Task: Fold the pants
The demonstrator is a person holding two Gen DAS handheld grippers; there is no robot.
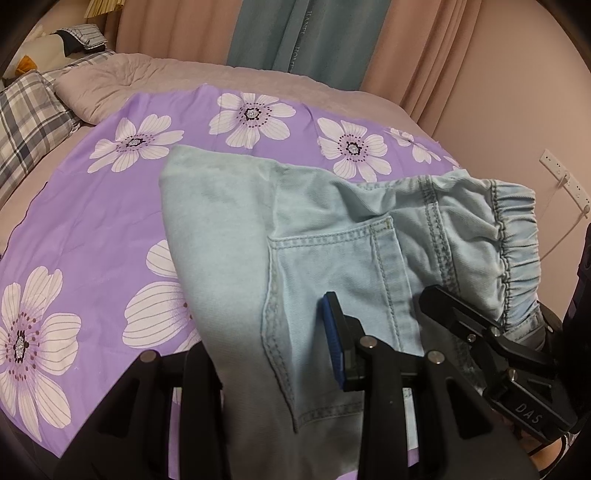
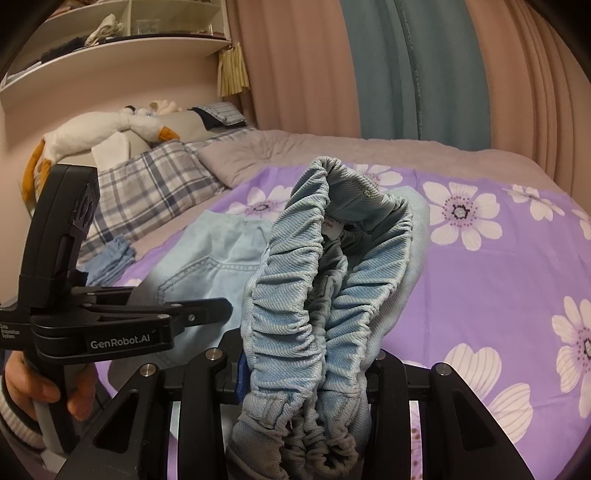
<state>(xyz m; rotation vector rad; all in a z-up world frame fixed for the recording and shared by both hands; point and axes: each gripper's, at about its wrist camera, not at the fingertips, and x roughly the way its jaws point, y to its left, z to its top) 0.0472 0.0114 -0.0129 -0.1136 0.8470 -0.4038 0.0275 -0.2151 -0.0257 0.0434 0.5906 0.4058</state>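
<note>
Light blue denim pants (image 1: 325, 236) lie on a purple flowered sheet (image 1: 92, 221), back pocket up, elastic waistband (image 1: 513, 251) at the right. My left gripper (image 1: 273, 339) is shut on the pants fabric near the pocket; cloth covers its left finger. My right gripper (image 2: 303, 373) is shut on the bunched waistband (image 2: 295, 295) and holds it raised. The right gripper also shows in the left wrist view (image 1: 480, 332), and the left gripper shows in the right wrist view (image 2: 207, 314).
The sheet covers a grey bed (image 1: 166, 74). Plaid pillows (image 1: 26, 118) and a plush goose (image 2: 110, 129) lie at the head. Curtains (image 1: 295, 33) hang behind the bed. A shelf (image 2: 110, 44) is on the wall. A folded blue cloth (image 2: 110, 258) lies by the pillows.
</note>
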